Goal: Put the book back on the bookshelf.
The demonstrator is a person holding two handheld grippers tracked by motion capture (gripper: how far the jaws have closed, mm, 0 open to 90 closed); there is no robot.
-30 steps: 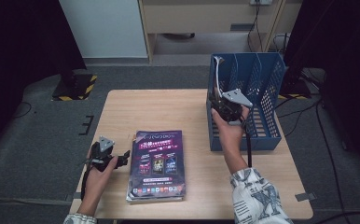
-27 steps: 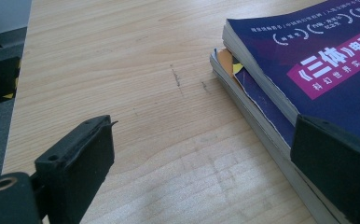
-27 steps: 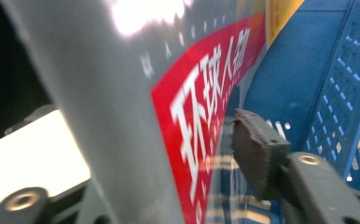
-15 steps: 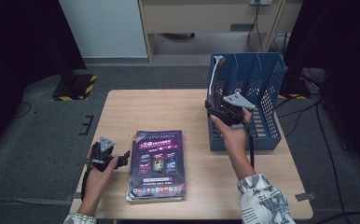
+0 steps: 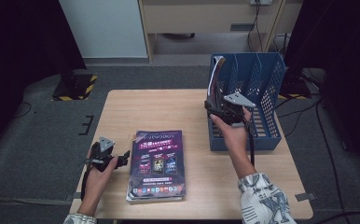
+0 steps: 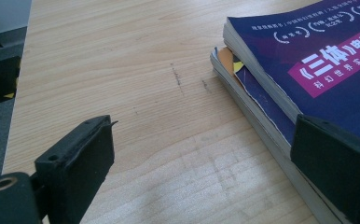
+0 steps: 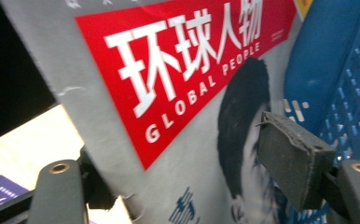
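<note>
Magazine (image 5: 214,77) upright in leftmost slot of blue file rack (image 5: 267,100), bowing: light, floppy, glossy, likely slippery. Best gripped near spine or lower edge. Right gripper (image 7: 183,161) jaws just opening, spread either side of cover, far pad clear. Left gripper (image 6: 225,154) jaws spread, empty, beside magazine stack (image 5: 158,163) on table (image 5: 169,107).

Red-bannered grey magazine (image 7: 178,116), blue rack (image 5: 262,93)

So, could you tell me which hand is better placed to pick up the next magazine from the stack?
Left: the left gripper sits open beside the stack, while the right gripper is at the blue rack.
</note>
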